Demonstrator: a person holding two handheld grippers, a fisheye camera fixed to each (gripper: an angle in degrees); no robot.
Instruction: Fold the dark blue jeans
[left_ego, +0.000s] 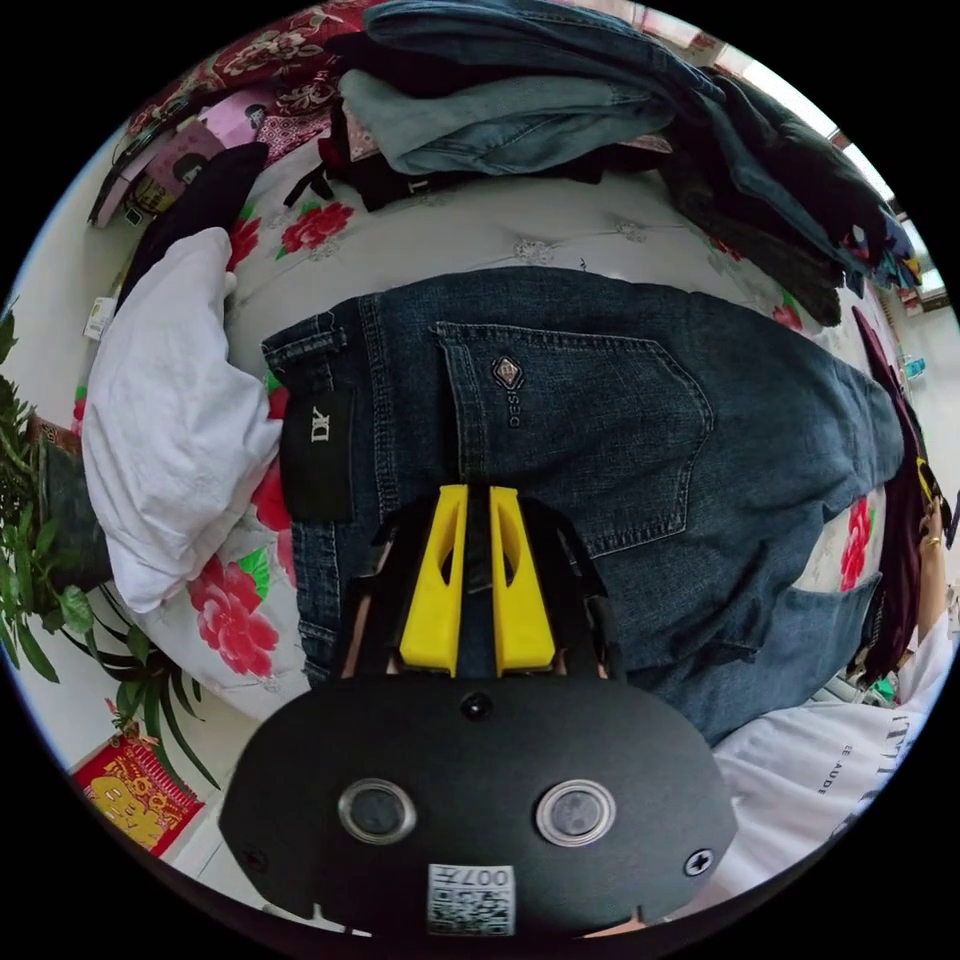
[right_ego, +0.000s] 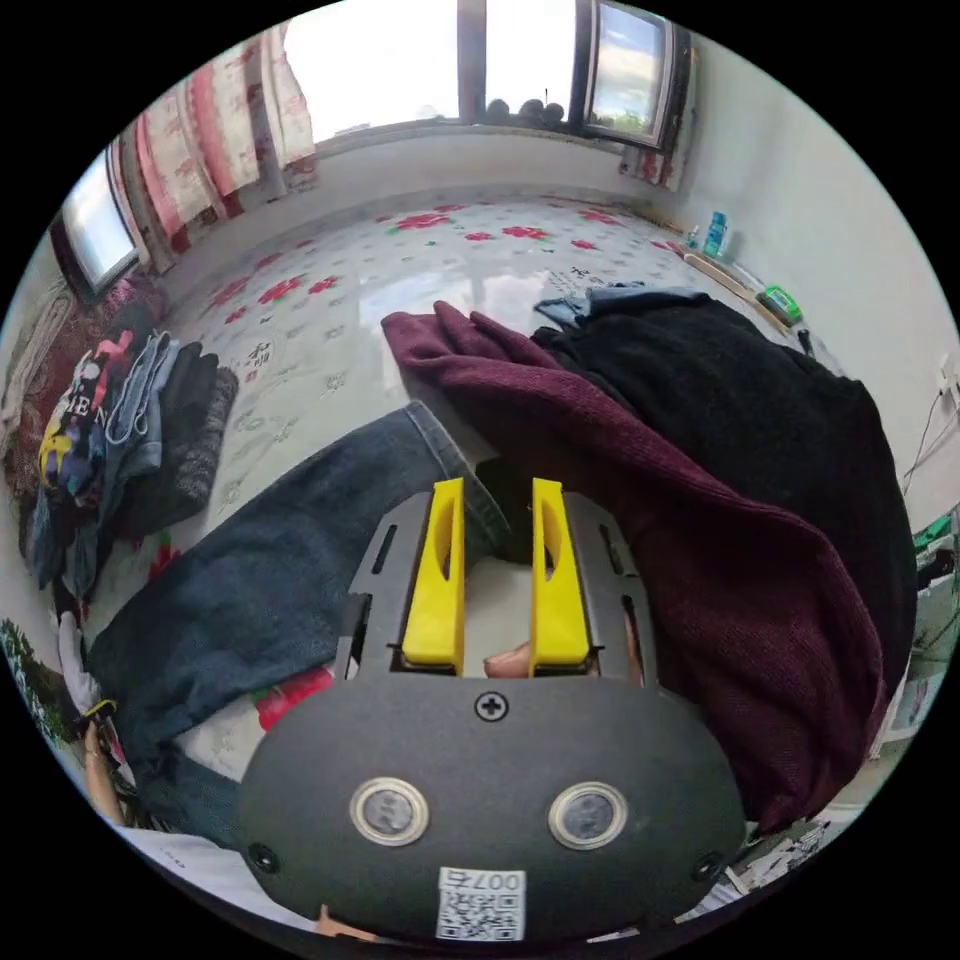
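Dark blue jeans (left_ego: 600, 420) lie spread across a bed covered by a white sheet with red flowers (left_ego: 480, 235), the back pocket and waistband patch facing up. Over the seat of the jeans, just below that pocket, the left gripper (left_ego: 477, 500) has its yellow jaws nearly pressed together with only a narrow slit between them; whether any denim is caught there cannot be told. Beside the waistband sits a white pillow (left_ego: 170, 420), and beyond the jeans a pile of folded denim and dark clothes (left_ego: 560, 100) lines the far side of the bed. In the right gripper view, the right gripper (right_ego: 497, 495) hovers with jaws spread at the hem of a jeans leg (right_ego: 300, 560), next to a maroon garment (right_ego: 680, 520) and a black one (right_ego: 760, 400).
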